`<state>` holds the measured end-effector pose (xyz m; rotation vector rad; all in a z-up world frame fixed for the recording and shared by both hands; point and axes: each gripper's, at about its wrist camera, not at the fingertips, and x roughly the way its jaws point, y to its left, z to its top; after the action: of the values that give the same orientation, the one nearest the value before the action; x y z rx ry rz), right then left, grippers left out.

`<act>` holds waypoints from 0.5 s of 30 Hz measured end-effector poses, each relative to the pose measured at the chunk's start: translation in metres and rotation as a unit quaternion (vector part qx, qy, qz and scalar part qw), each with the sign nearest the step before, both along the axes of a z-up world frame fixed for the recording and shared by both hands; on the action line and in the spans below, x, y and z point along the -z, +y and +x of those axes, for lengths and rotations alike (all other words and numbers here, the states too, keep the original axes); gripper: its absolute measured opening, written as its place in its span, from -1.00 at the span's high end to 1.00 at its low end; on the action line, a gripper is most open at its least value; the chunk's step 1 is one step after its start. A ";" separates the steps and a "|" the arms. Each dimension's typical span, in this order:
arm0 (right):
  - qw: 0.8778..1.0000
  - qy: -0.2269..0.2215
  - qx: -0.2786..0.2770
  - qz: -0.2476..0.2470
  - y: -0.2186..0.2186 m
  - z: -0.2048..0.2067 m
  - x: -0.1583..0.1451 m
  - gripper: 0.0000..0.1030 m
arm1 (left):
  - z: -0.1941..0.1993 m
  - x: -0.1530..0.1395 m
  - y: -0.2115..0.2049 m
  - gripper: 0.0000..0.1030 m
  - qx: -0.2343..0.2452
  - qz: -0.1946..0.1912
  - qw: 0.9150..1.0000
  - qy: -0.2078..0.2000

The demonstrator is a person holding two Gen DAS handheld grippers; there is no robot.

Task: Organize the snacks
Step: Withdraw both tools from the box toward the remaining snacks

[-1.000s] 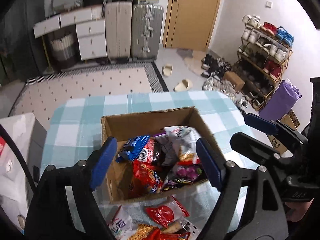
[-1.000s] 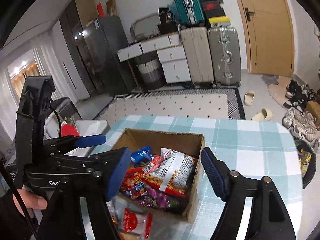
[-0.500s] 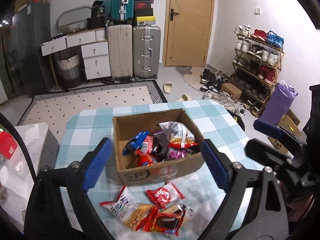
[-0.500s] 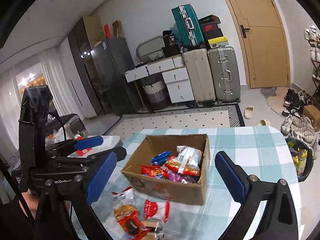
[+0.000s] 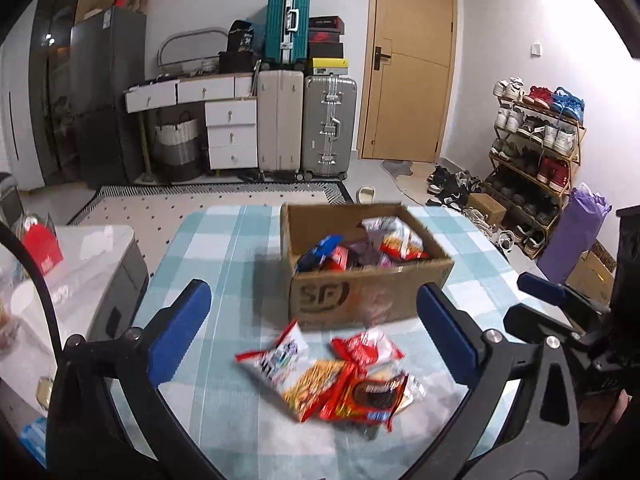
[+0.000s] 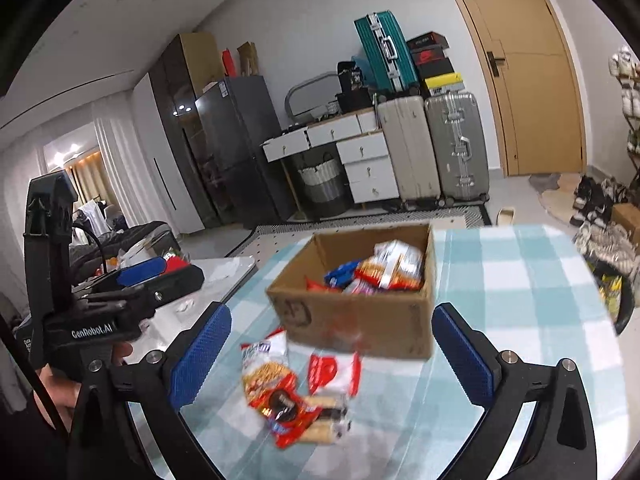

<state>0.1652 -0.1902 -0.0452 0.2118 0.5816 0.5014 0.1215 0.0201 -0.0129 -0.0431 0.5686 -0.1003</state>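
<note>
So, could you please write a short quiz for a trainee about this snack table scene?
1. True or false: the cardboard box holds no snacks.
2. Where does the pile of loose snack packets lie? A) inside the box B) on the checked tablecloth in front of the box C) on the floor
3. Fill in: the left gripper and the right gripper are both ____.

Key: 1 false; 2 B; 3 open
</note>
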 end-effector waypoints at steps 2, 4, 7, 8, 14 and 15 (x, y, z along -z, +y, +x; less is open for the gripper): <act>1.000 0.005 -0.017 0.001 0.005 -0.003 0.011 -0.99 | -0.007 0.017 0.012 -0.99 -0.012 -0.004 1.000 0.011; 0.999 0.006 -0.027 -0.017 0.013 -0.007 0.024 -0.99 | -0.011 0.036 0.023 -0.99 -0.022 -0.015 0.999 0.027; 0.999 0.016 -0.037 -0.035 0.024 -0.012 0.042 -0.99 | -0.014 0.062 0.037 -0.99 -0.034 -0.028 0.998 0.047; 0.998 0.022 -0.043 -0.035 0.027 -0.012 0.048 -0.99 | -0.016 0.068 0.041 -0.99 -0.037 -0.034 0.997 0.052; 0.995 0.038 -0.069 -0.069 0.053 -0.018 0.077 -0.99 | -0.016 0.108 0.057 -0.99 -0.046 -0.053 0.993 0.094; 0.994 0.043 -0.070 -0.073 0.056 -0.017 0.081 -0.99 | -0.014 0.111 0.057 -0.99 -0.047 -0.056 0.993 0.097</act>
<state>0.1483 -0.1341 -0.1257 0.0535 0.7173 0.5857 0.1073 0.0769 -0.1238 -0.1896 0.7547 -0.0353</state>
